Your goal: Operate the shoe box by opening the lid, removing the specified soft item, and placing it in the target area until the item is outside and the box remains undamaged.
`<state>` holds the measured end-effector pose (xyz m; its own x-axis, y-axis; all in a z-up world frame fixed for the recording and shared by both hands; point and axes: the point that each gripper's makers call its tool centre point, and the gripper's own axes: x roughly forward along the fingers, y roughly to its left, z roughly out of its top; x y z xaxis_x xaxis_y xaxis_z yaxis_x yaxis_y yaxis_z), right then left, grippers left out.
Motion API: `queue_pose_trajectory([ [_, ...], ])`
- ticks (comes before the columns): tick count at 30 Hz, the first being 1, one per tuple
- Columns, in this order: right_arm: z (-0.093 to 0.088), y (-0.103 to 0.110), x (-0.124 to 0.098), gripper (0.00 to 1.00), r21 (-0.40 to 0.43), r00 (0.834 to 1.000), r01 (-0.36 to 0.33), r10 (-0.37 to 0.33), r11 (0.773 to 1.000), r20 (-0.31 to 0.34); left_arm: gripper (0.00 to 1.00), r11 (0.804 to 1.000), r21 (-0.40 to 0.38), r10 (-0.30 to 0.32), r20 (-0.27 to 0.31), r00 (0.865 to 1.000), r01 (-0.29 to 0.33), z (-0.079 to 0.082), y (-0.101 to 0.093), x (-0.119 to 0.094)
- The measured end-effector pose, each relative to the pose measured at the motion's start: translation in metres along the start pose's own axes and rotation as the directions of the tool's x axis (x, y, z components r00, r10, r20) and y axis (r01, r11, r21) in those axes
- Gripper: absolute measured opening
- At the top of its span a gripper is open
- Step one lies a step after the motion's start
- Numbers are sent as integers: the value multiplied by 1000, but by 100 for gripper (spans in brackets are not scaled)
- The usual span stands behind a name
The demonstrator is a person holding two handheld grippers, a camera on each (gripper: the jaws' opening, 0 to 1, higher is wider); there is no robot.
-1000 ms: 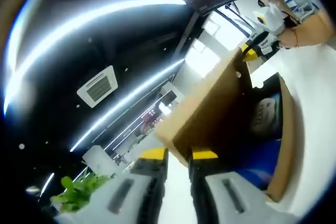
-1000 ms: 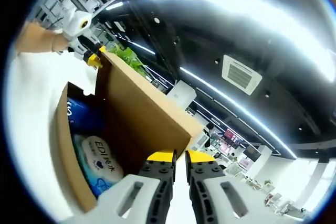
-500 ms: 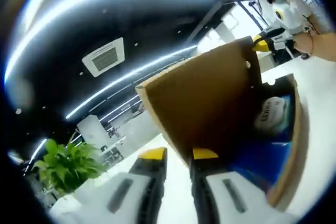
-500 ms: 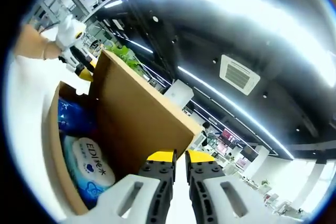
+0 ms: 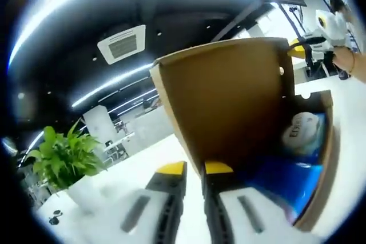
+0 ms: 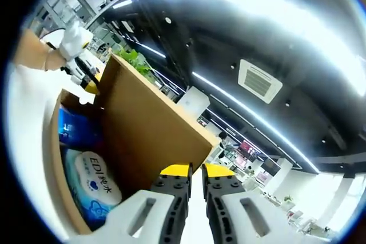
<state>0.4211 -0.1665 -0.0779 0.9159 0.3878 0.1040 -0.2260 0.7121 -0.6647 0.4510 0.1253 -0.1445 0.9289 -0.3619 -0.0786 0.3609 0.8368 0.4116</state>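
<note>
step: lid-opening | left gripper (image 5: 194, 168) and right gripper (image 6: 195, 170) each clamped on brown cardboard lid (image 5: 229, 95) edge, lid raised | white soft pack (image 6: 96, 176) inside box, beside right jaws | next: release lid, reach in

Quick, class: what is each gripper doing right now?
Left gripper: jaws closed on the box lid edge.
Right gripper: jaws closed on the lid's other end.

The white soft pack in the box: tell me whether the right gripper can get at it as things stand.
Probably not yet. The right gripper is shut on the lid edge, holding it up. The white soft pack lies uncovered in the open box, so the way is free once that gripper lets go.
</note>
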Motion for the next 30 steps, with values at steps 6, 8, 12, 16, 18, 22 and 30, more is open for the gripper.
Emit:
queue_pose_trajectory([
  [6,0,-2,2,6,2,1000,7,-7,1000,1,5,1000,-19,23,-17,1000,-23,1,1,2],
  [8,0,-3,4,7,5,1000,7,-7,1000,0,5,999,-31,26,-20,999,-26,2,2,3],
  [12,1,-6,7,8,16,1000,5,-5,1000,-1,4,999,-46,29,-35,999,-30,3,3,7],
  [16,2,-9,8,11,40,1000,8,-8,999,2,4,998,-47,31,-46,998,-33,2,4,11],
  [18,2,-9,8,12,50,1000,9,-9,999,2,3,997,-64,30,-53,998,-33,3,5,12],
  [22,-4,-8,8,14,64,1000,17,-16,998,-14,3,996,-80,28,-60,998,-33,3,6,13],
  [30,-27,10,14,13,102,998,-1,7,995,-62,3,994,-100,25,-78,997,-33,2,7,13],
])
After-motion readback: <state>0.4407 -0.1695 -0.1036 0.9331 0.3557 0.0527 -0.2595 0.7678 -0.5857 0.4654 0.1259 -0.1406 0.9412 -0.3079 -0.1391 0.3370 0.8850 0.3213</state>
